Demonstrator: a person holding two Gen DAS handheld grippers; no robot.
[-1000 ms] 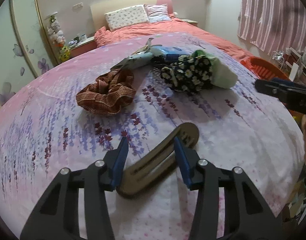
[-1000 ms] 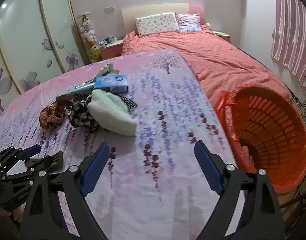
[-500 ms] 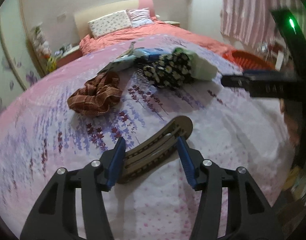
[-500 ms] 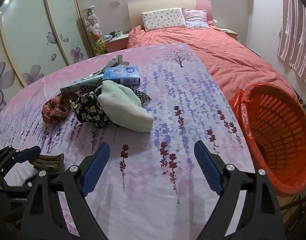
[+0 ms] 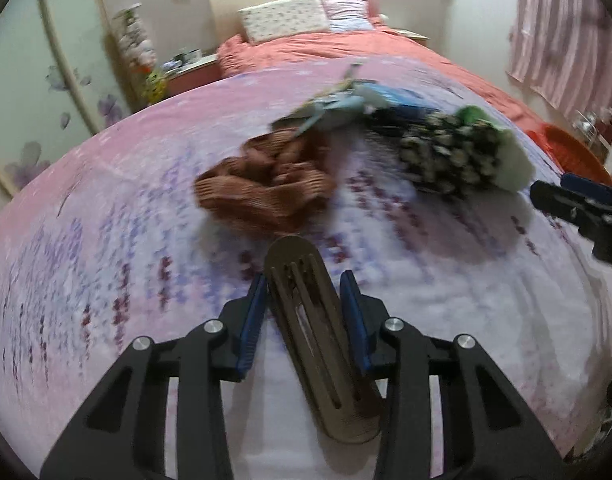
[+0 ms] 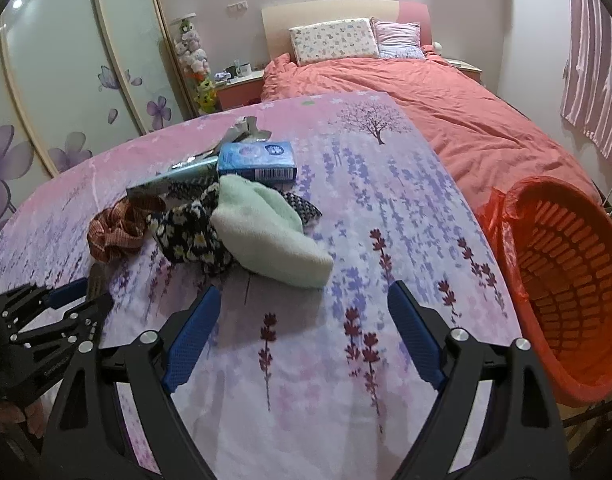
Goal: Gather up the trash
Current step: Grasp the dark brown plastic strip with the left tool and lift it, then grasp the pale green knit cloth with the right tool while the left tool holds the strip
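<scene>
Now we close the left gripper (image 5: 303,300) on the slotted hair clip (image 5: 314,320).

Its jaws are closing with the clip lying lengthwise between the pads, rounded tip poking out ahead; whether both pads press it yet we cannot tell through the blur. We judge the clip light, rigid and smooth, likely to twist or slip, so the flat long sides at mid-length suit us best. Our right gripper (image 6: 306,332) stands wide open and empty, with the green towel (image 6: 265,236) just ahead of it and the orange basket (image 6: 566,280) off to its right. Beneath us lies a soft, lavender-print bedspread (image 6: 346,360) that yields under pressure; further ahead, pillows (image 6: 334,40) and a headboard, wardrobe doors left, striped curtain right.
</scene>
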